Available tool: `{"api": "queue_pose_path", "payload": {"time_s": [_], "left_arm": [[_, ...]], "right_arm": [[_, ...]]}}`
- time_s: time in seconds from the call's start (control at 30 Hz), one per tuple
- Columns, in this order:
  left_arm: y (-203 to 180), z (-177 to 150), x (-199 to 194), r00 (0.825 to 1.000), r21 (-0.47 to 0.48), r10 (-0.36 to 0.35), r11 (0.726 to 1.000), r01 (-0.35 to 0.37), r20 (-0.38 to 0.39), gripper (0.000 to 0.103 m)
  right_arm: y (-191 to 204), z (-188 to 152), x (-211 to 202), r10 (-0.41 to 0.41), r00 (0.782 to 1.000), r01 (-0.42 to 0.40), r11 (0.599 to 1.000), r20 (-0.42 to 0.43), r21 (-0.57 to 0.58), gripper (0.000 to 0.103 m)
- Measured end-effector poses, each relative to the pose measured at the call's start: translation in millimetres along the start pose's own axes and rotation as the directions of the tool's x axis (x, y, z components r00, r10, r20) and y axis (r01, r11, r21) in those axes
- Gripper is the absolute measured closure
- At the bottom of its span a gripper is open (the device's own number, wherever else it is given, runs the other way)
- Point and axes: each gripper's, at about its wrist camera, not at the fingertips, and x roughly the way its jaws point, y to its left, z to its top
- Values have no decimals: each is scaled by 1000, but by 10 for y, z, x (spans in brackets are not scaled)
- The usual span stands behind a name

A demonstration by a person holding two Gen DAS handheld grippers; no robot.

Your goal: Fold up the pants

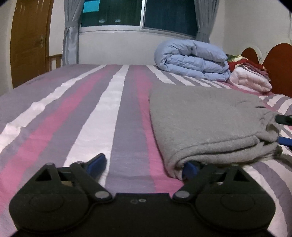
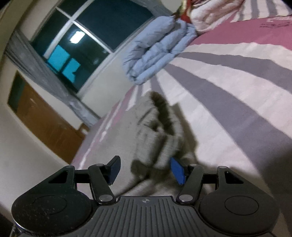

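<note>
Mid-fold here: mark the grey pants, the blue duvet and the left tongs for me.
grey pants (image 1: 204, 116): left wrist view, flat top of the folded stack.
blue duvet (image 1: 191, 58): left wrist view, middle of the rolled bundle.
left tongs (image 1: 144, 164): left wrist view, midway between the blue fingertips.

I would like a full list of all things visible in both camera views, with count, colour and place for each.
pants: one, grey, folded on the bed, right of middle
bed sheet: one, striped pink, grey and white, covering the bed
duvet: one, light blue, folded at the far side of the bed
bedding pile: one, pale pink with red, beside the duvet
headboard: one, reddish brown, far right
window: one, dark
curtains: two, grey, beside the window
door: one, brown, far left
left gripper: one, black, blue pads, open
right gripper: one, black, blue pads, open
</note>
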Motion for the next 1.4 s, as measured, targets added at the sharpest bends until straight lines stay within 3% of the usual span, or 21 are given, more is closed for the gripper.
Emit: {"api": "queue_pose_path", "payload": {"time_s": [0.03, 0.07, 0.13, 0.17, 0.23, 0.27, 0.33, 0.37, 0.43, 0.63, 0.73, 0.8, 0.9, 0.97, 1.03, 1.1, 1.17, 1.2, 1.23, 1.33, 1.4], "left_arm": [[18, -6, -24, 1000, -3, -8, 1000, 9, 7, 39], [28, -6, -47, 999, -7, -30, 1000, 30, 10, 56], [6, -4, -120, 997, 18, -79, 997, 79, 25, 76], [-41, 0, -165, 996, 44, -80, 996, 78, 44, 83], [-78, 14, -299, 989, 65, -90, 994, 83, 118, 88], [-58, 23, -331, 987, 54, -86, 995, 80, 134, 87], [9, -13, -232, 995, 16, -84, 996, 83, 60, 83], [26, -39, -162, 997, 8, -79, 997, 79, 14, 79], [41, -39, -148, 996, 1, -88, 996, 88, 1, 78], [102, -80, -265, 996, 36, -88, 995, 88, -15, 72], [188, -98, -350, 998, 62, -51, 997, 53, -30, 74], [299, -91, -429, 999, 28, -40, 999, 40, -8, 73], [426, -21, -507, 998, -58, -41, 997, 44, 51, 60], [410, 79, -477, 994, -91, -67, 993, 74, 87, 44], [327, 189, -412, 988, -100, -90, 990, 103, 126, 40], [223, 271, -301, 984, -102, -126, 985, 139, 126, 39], [123, 285, -94, 991, -80, -126, 988, 129, 50, 35], [84, 263, 69, 993, -68, -114, 992, 111, -42, 33], [114, 233, 158, 989, -93, -127, 988, 121, -72, 27], [260, 295, 144, 987, -156, -151, 978, 141, -51, 28], [331, 366, 125, 988, -185, -155, 971, 153, 2, 30]], "right_arm": [[1, 13, 73, -17, 1000, 17, 1000, -12, 3, 41], [-12, 18, 139, -24, 999, 24, 1000, -26, 11, 41], [-46, 20, 205, -47, 998, 47, 999, -40, 19, 56], [-53, 33, 197, -41, 998, 42, 999, -42, 21, 60], [-8, 75, 109, 1, 1000, -1, 1000, -24, 10, 64], [27, 101, 34, 45, 999, -45, 999, -1, 3, 64], [87, 119, -65, 102, 994, -101, 995, 31, -25, 64], [95, 93, -20, 69, 998, -68, 996, 16, -54, 64], [-69, 11, 221, -52, 995, 49, 998, -87, -36, 64], [-131, 21, 184, -23, 997, 22, 1000, -71, -20, 63], [-197, 53, 66, 18, 998, -15, 999, -64, 47, 56], [-200, 101, -97, 15, 1000, -15, 999, -11, 49, 54], [-207, 161, -275, 24, 997, -27, 998, 67, 50, 53], [-111, 181, -290, 38, 995, -38, 999, 91, -8, 53], [11, 162, -277, 46, 992, -37, 996, 114, -77, 52], [94, 116, -213, 30, 993, -15, 991, 111, -135, 35], [107, 66, -56, -31, 998, 41, 984, 61, -172, 33], [82, 19, 75, -124, 992, 122, 974, 4, -188, 32], [19, -1, 200, -167, 985, 155, 971, -52, -183, 32], [-39, 52, 148, -105, 993, 99, 987, -45, -127, 32], [44, 102, 21, -60, 997, 68, 984, 50, -163, 32]]}}
